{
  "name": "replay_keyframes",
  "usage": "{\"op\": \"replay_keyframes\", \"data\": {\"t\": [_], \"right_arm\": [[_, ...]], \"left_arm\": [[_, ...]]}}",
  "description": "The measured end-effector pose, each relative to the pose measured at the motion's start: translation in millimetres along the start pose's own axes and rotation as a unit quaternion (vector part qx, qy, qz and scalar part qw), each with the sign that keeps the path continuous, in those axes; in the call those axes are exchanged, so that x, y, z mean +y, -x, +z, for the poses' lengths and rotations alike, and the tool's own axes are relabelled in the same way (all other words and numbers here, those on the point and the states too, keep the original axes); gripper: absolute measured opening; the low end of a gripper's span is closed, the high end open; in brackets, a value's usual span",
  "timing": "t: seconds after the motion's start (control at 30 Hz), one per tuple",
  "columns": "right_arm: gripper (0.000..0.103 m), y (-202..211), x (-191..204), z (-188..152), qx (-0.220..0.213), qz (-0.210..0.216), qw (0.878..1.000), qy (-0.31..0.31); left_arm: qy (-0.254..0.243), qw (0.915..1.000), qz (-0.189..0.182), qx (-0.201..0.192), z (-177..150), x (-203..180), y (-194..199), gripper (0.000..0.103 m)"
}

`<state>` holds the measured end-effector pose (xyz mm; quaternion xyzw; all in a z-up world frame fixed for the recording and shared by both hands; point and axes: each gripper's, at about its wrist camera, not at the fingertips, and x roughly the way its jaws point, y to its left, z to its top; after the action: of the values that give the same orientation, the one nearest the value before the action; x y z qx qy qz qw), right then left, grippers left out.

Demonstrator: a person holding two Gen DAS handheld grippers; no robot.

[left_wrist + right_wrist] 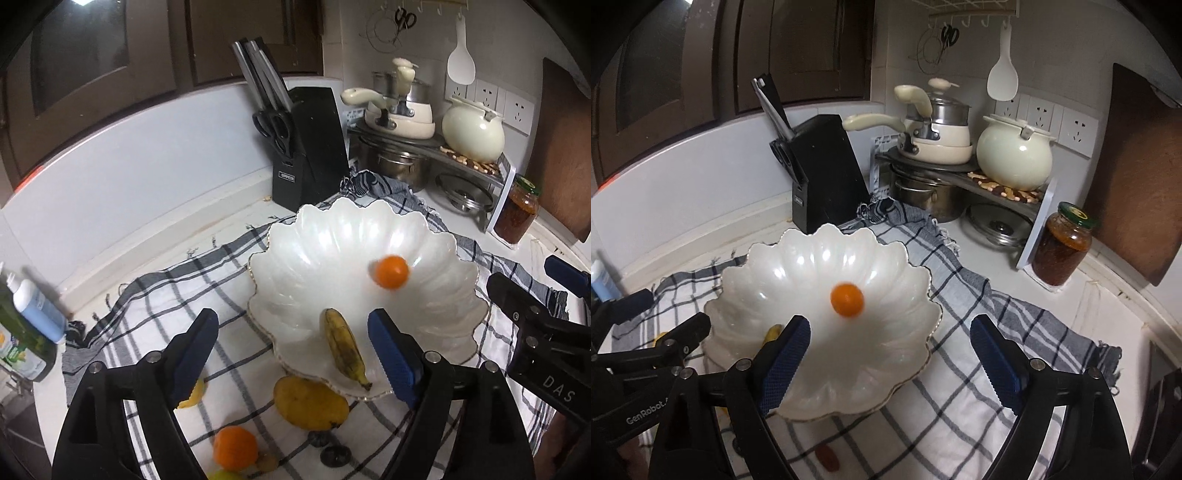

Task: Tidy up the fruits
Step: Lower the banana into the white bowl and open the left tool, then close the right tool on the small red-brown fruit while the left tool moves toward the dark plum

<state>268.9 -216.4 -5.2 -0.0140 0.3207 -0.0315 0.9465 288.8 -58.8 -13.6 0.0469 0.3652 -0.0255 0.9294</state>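
Note:
A white scalloped bowl stands on a checked cloth. Inside it a small orange shows blurred, and a spotted banana lies near the front rim. My left gripper is open above that rim, with nothing between its blue pads. My right gripper is open over the bowl's right side, also holding nothing. On the cloth in front of the bowl lie a yellow mango and a second orange. A yellow fruit is half hidden behind the left finger.
A black knife block stands behind the bowl. Right of it is a rack with pots and a cream kettle, and a jar of sauce. Bottles stand at the far left. Small dark pieces lie on the cloth.

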Motion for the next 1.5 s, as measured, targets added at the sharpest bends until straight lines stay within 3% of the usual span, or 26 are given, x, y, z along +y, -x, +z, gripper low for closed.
{"op": "replay_keyframes", "data": {"t": [0.7,1.03,1.5], "right_arm": [[0.088,30,11,-47,0.003,0.013,1.000,0.019],[0.061,15,21,-77,0.030,0.040,0.998,0.037],[0.045,-22,34,-117,0.083,0.070,0.993,0.052]], "left_arm": [[0.034,0.9990,0.027,-0.012,-52,16,38,0.085],[0.049,0.9982,0.035,0.006,-88,21,30,0.085],[0.058,0.9973,0.038,0.026,-126,23,15,0.085]]}}
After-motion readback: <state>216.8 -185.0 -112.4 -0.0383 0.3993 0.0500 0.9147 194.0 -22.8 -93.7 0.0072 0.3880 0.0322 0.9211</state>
